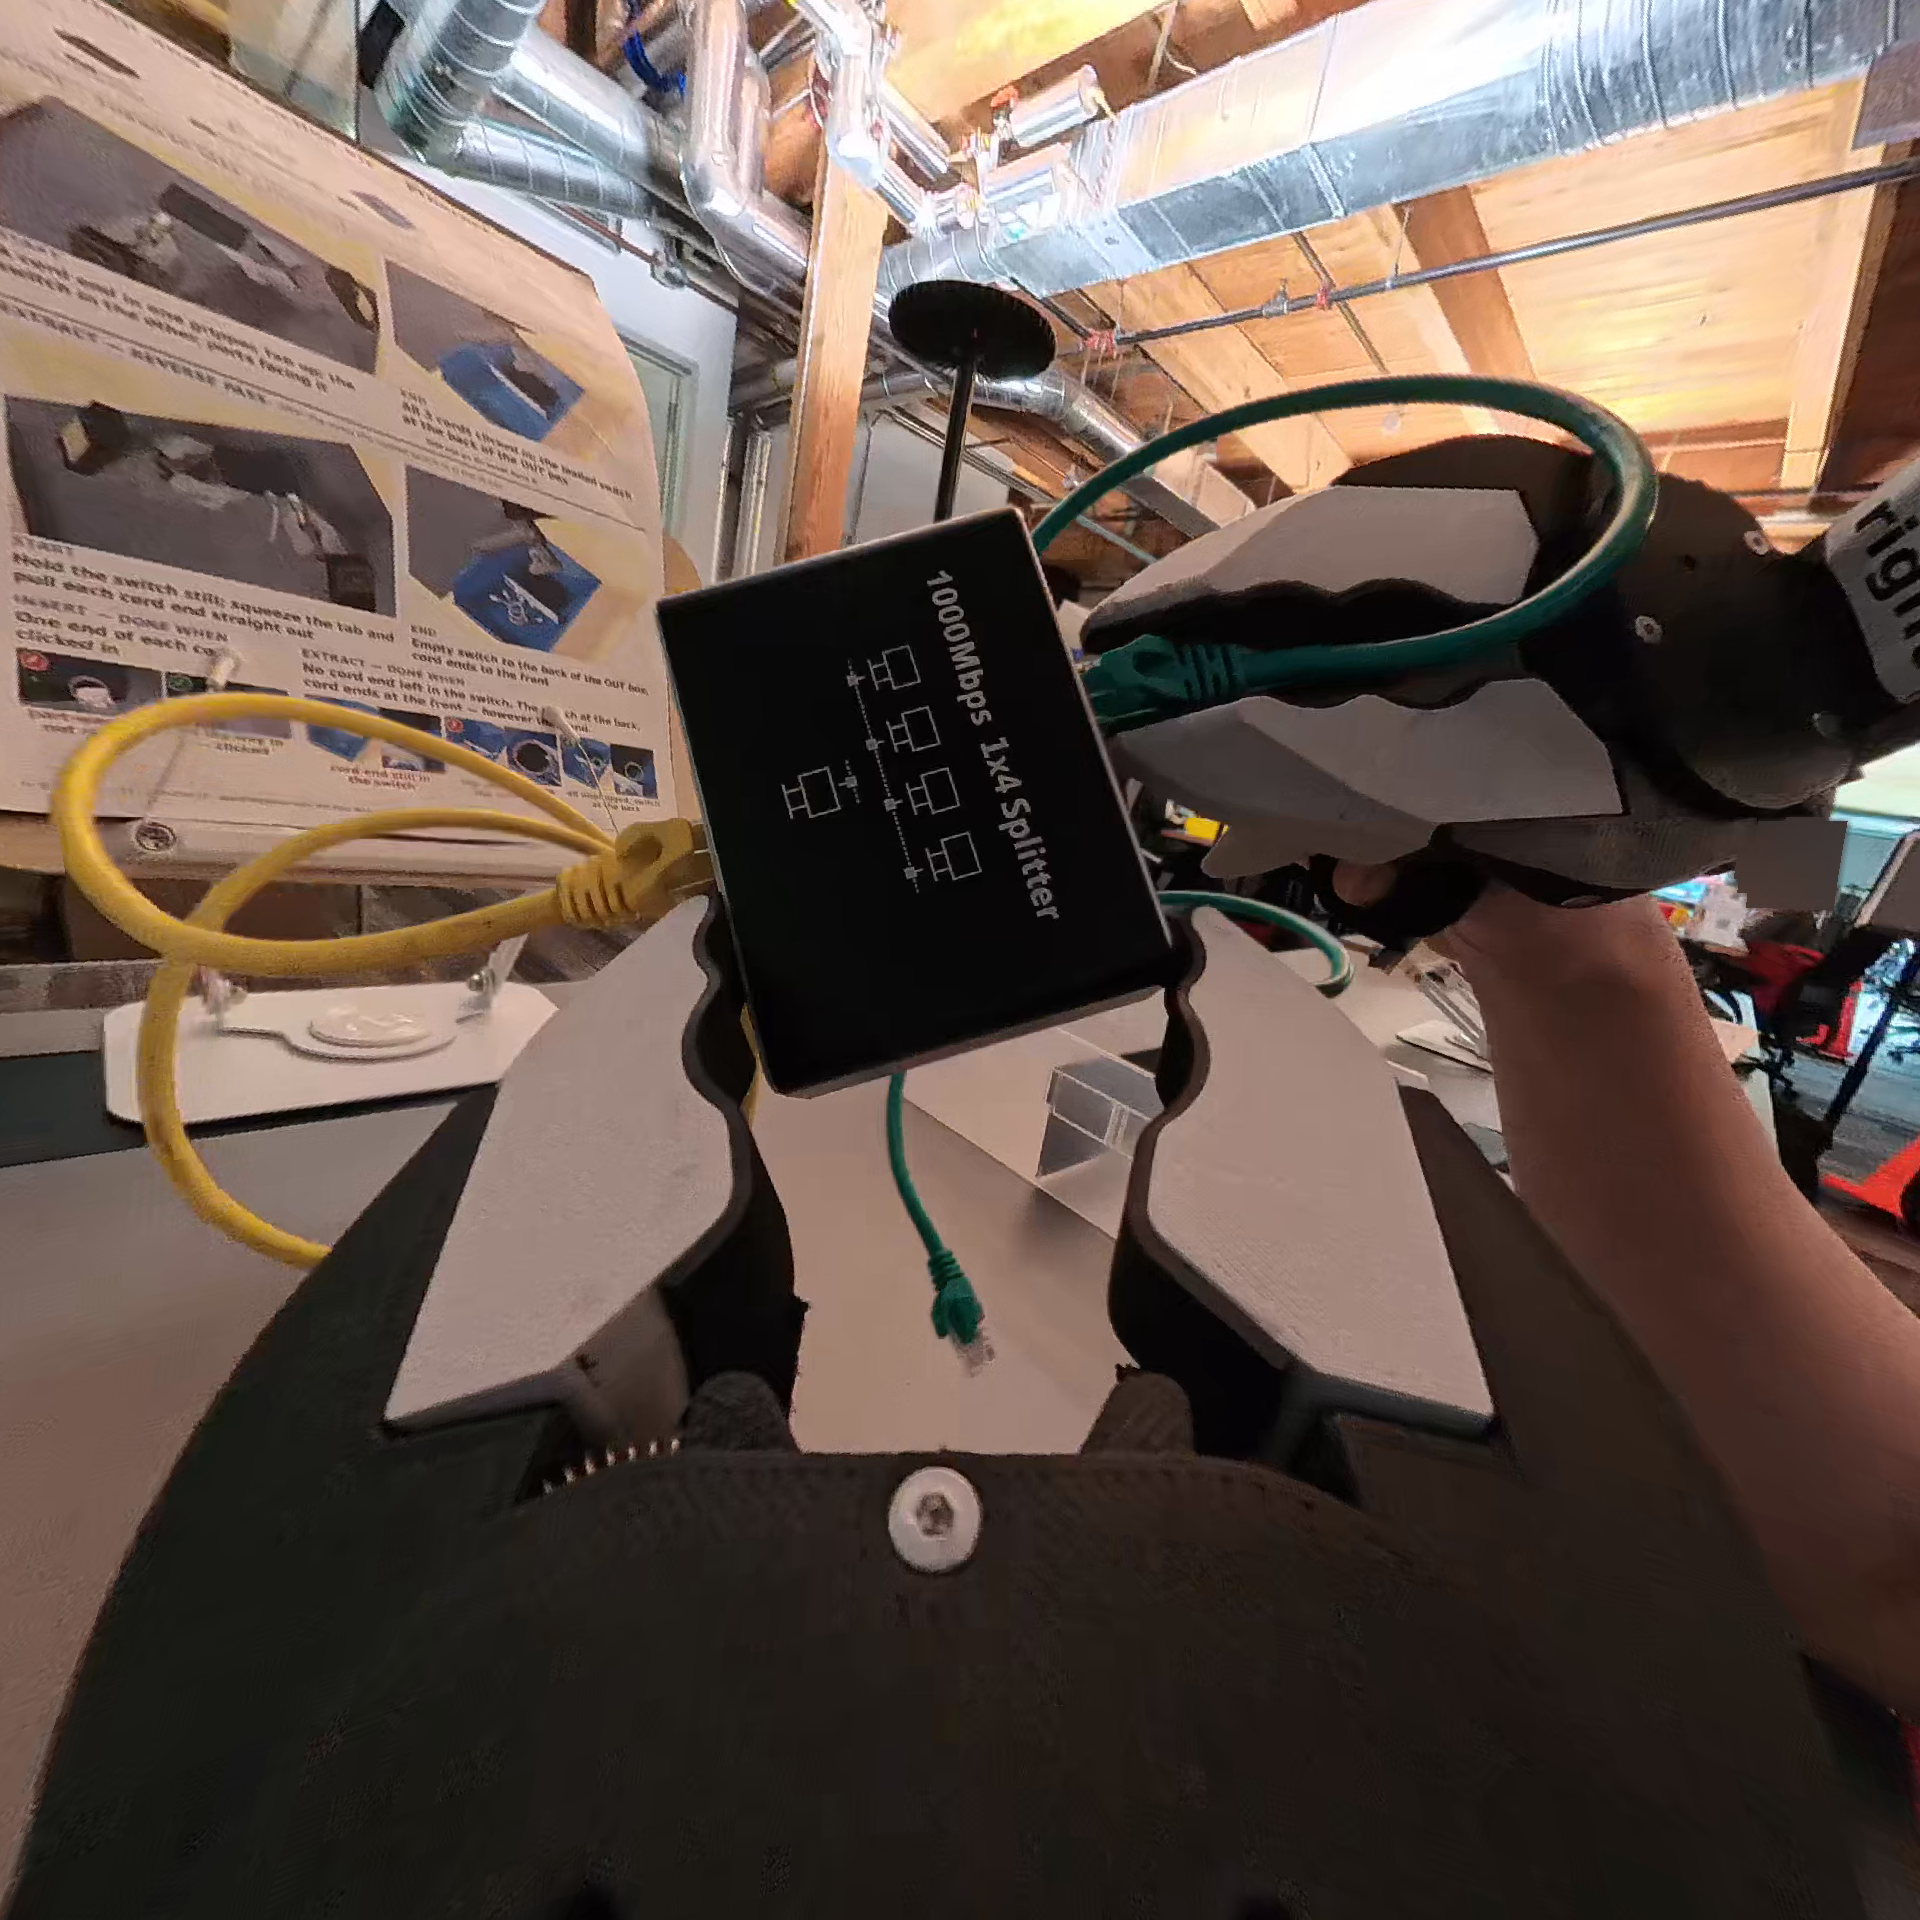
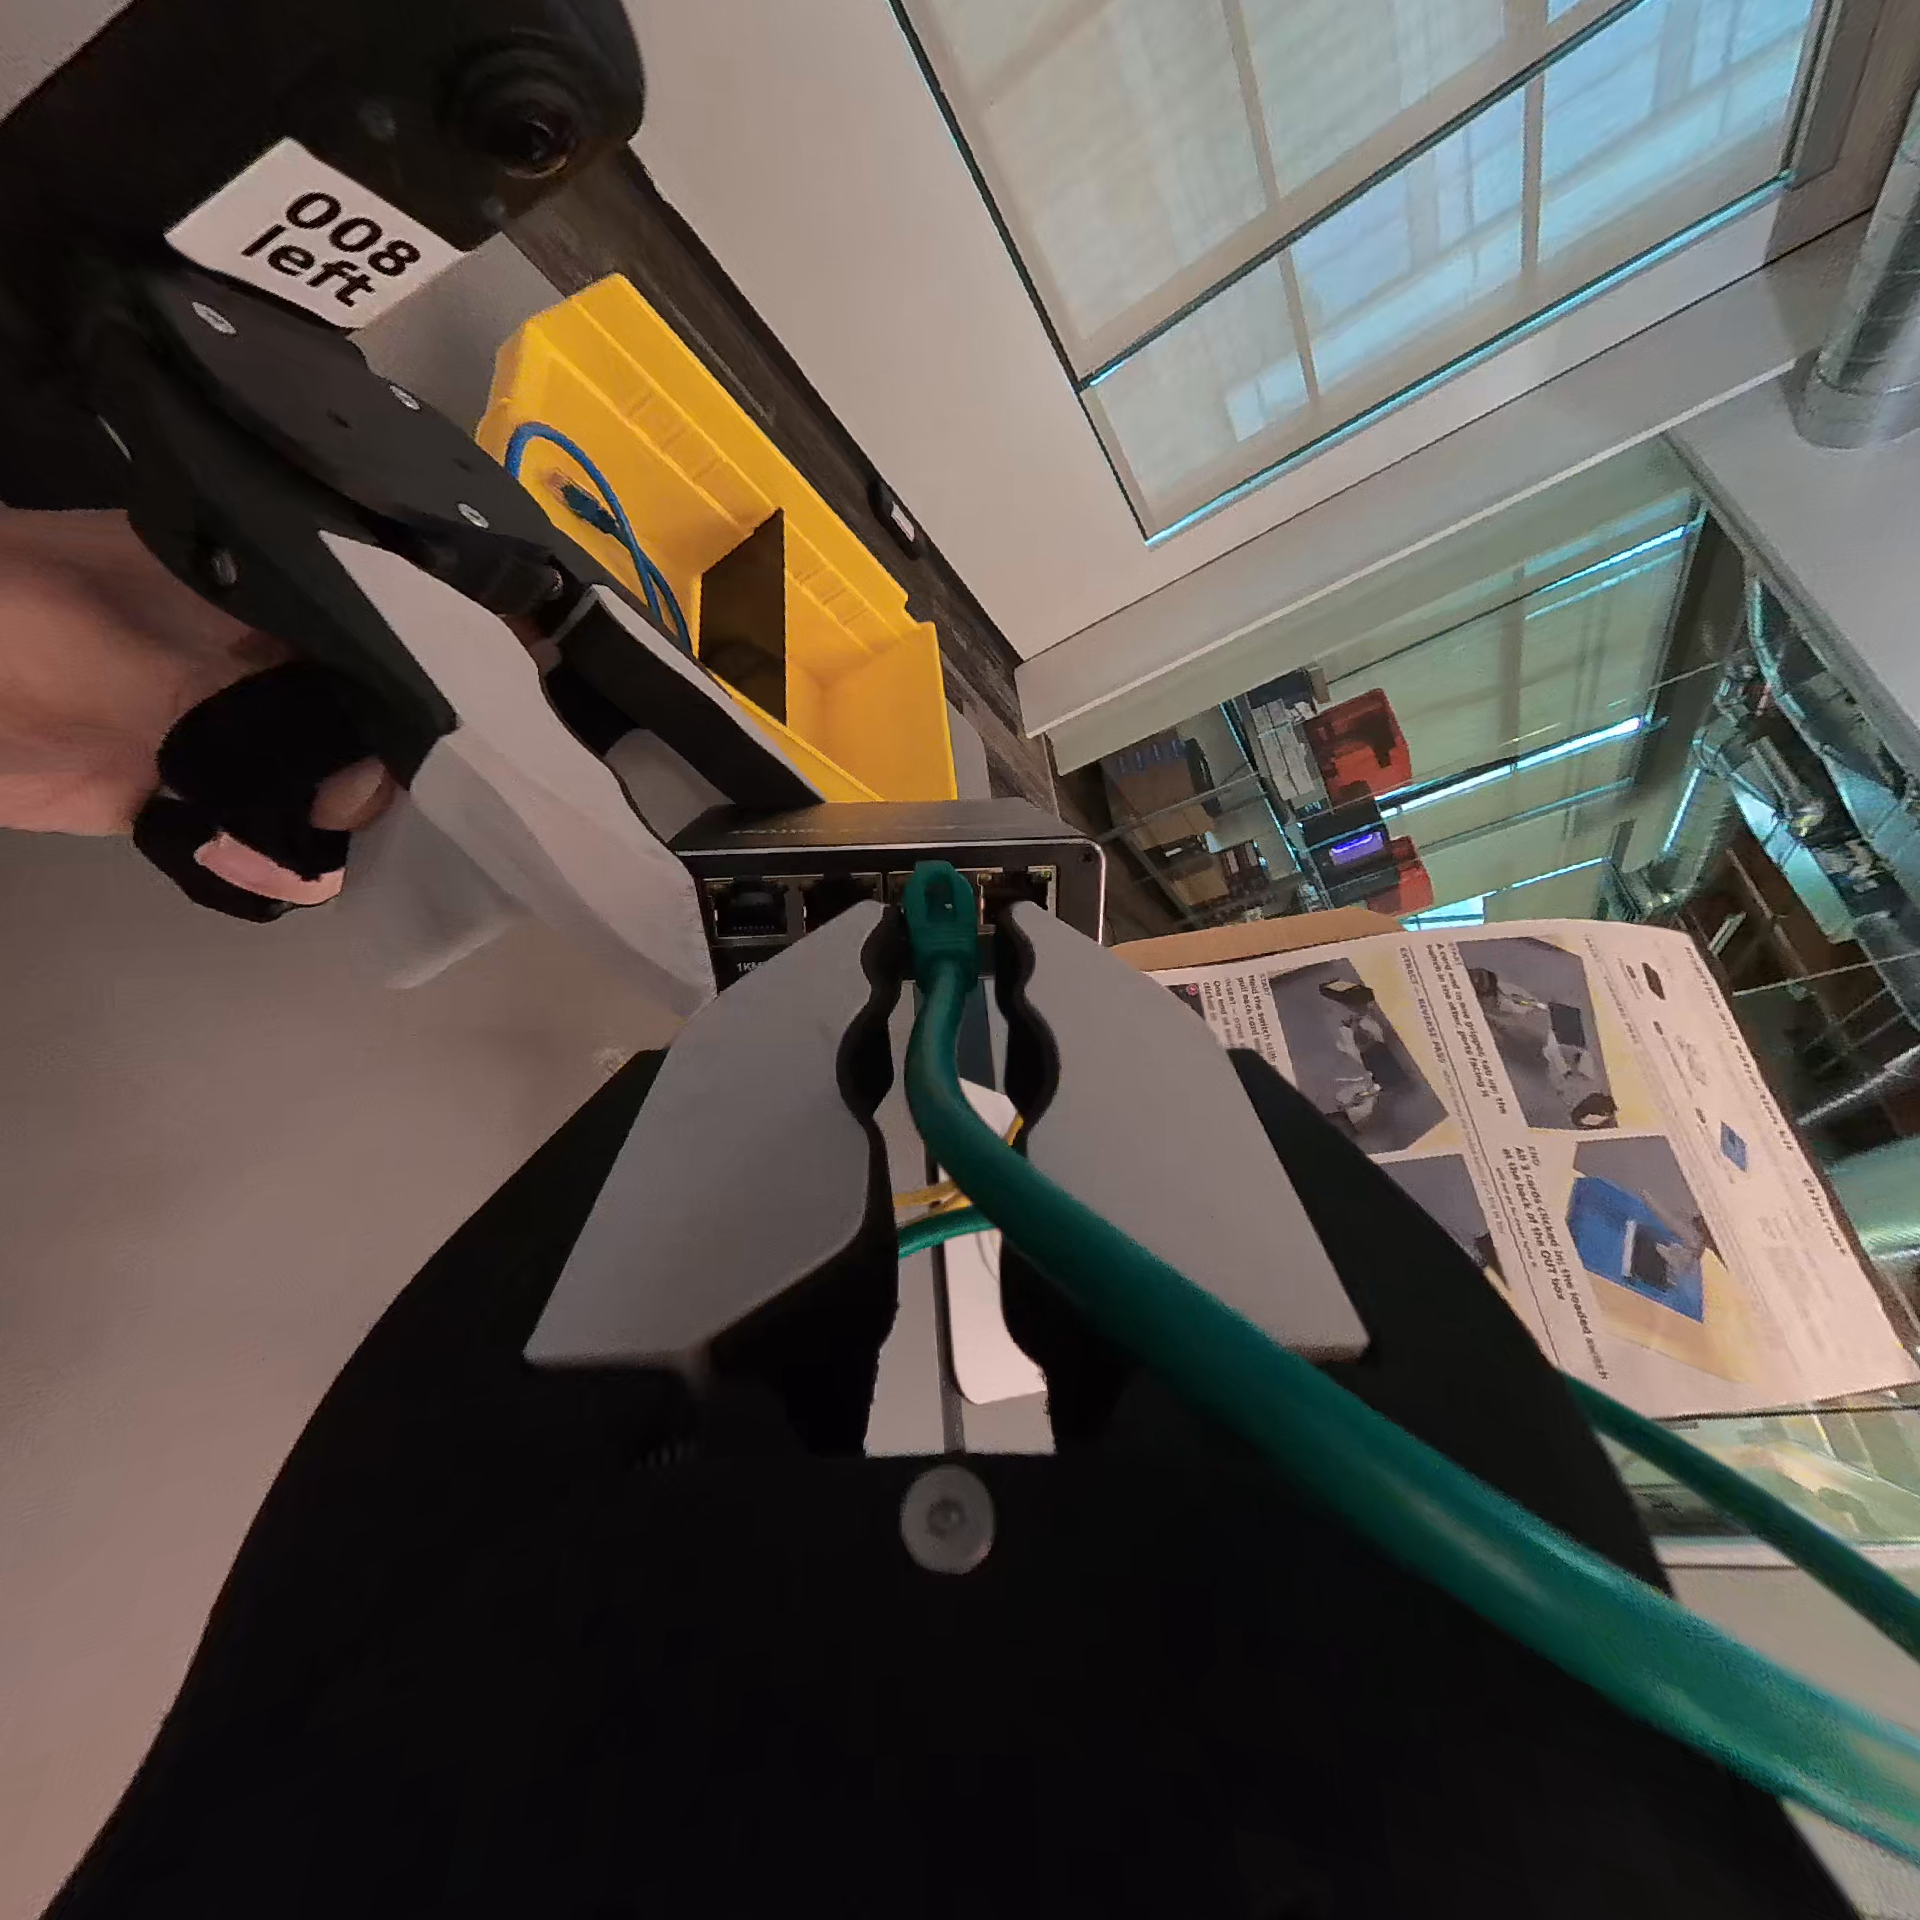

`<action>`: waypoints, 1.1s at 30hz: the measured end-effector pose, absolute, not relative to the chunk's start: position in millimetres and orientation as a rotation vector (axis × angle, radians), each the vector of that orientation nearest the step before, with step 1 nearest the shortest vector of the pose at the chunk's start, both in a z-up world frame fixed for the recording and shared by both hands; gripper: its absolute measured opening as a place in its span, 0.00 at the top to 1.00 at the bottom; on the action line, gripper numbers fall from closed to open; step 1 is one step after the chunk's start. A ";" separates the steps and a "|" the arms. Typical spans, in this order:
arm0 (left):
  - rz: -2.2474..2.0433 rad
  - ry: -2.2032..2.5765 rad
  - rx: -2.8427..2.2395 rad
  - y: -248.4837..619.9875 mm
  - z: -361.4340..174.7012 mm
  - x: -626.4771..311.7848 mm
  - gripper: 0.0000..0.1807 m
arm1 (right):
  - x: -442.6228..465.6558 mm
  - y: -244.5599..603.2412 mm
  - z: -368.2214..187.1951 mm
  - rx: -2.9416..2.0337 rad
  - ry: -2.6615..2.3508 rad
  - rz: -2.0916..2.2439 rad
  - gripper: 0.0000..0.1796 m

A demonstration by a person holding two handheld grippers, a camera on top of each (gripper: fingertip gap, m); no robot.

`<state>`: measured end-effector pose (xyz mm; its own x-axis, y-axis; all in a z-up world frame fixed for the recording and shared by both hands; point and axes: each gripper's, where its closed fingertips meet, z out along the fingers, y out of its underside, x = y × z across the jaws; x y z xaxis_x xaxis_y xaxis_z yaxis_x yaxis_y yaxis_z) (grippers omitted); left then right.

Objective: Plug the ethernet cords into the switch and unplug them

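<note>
My left gripper (image 1: pixel 940 971) is shut on a black switch box (image 1: pixel 914 790) and holds it up in the air. A yellow cord (image 1: pixel 312 883) is plugged into the box's left side by its yellow plug (image 1: pixel 639 868). My right gripper (image 2: pixel 940 920) is shut on the green cord's plug (image 2: pixel 940 914), which sits at a port in the switch's row of ports (image 2: pixel 883 883). In the left wrist view the right gripper (image 1: pixel 1107 675) comes in from the right with the green plug (image 1: pixel 1153 670). The green cord's other plug (image 1: pixel 958 1320) hangs free below the box.
A yellow bin (image 2: pixel 727 582) with a blue cord (image 2: pixel 613 520) lies behind the left gripper (image 2: pixel 644 717). A printed instruction sheet (image 1: pixel 312 499) stands at the back left; it also shows in the right wrist view (image 2: pixel 1558 1143). A clear stand (image 1: pixel 1101 1112) sits on the table.
</note>
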<state>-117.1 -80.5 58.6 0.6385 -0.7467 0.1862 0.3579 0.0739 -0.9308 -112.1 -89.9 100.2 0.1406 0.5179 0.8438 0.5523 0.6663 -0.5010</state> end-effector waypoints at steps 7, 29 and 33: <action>-0.841 0.393 -1.205 -87.7 65.4 -119.9 0.57 | -113.5 -100.6 105.2 -0.917 -1.498 0.015 0.92; -0.781 0.433 -1.235 -101.1 71.9 -123.5 0.58 | -117.0 -111.7 108.6 -0.960 -1.484 0.220 0.92; -0.760 0.405 -1.227 -99.3 73.1 -127.3 0.57 | -120.6 -111.2 109.6 -0.952 -1.469 0.223 0.92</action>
<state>-127.3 -99.3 73.1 0.6935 -0.7111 0.1158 0.3007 0.1397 -0.9435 -120.6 -111.2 109.6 0.1547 0.6598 0.7353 0.4116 0.6336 -0.6551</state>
